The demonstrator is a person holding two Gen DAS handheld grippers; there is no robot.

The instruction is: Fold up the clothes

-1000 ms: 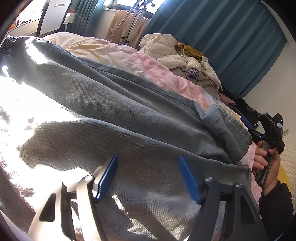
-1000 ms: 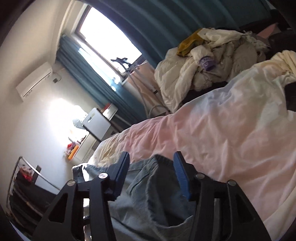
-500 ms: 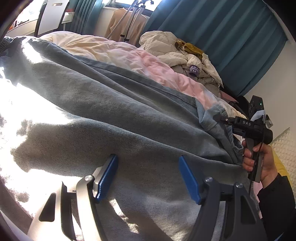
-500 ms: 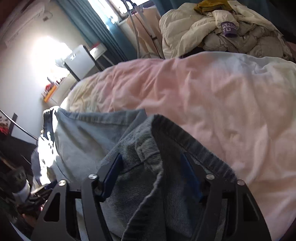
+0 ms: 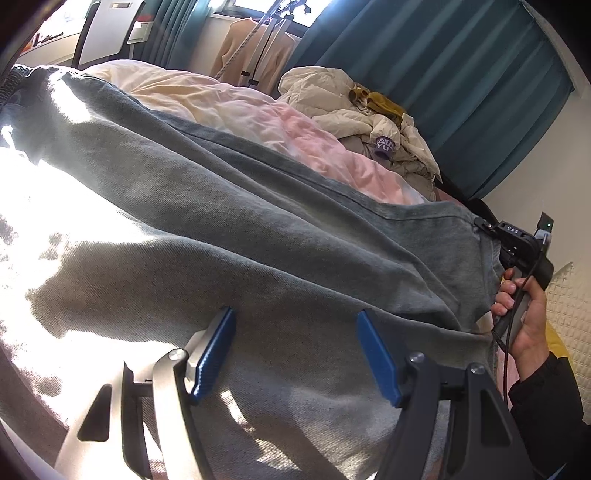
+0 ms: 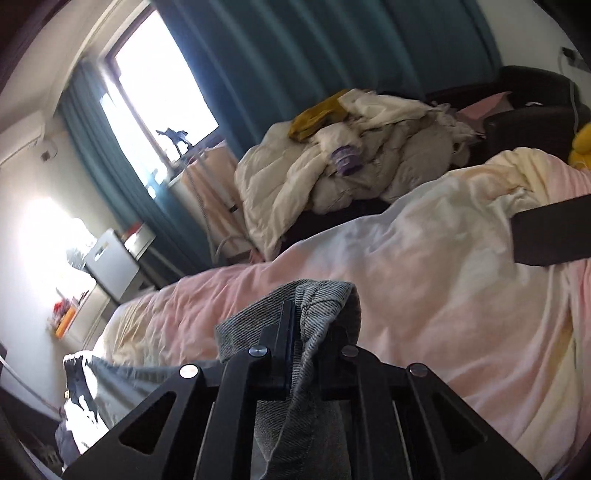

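Observation:
Grey-blue jeans [image 5: 258, 258] lie spread across the bed, filling most of the left wrist view, sunlit at the left. My left gripper [image 5: 295, 354] hovers open just over the denim, its blue pads apart with no cloth between them. At the far right a hand holds my right gripper [image 5: 480, 223], which pinches the jeans' far corner. In the right wrist view my right gripper [image 6: 301, 325] is shut on a bunched fold of the jeans [image 6: 325, 299], lifted above the pink duvet [image 6: 424, 277].
A heap of cream bedding and clothes [image 6: 351, 166] lies beyond the bed, before teal curtains [image 6: 295, 55]. A clothes rack [image 5: 258, 55] and a white chair [image 5: 107, 29] stand near the window. A dark band [image 6: 550, 232] crosses the duvet at right.
My right gripper has shut on the jeans' edge and lifted it, pulling the far corner taut to the right. My left gripper has stayed open over the denim.

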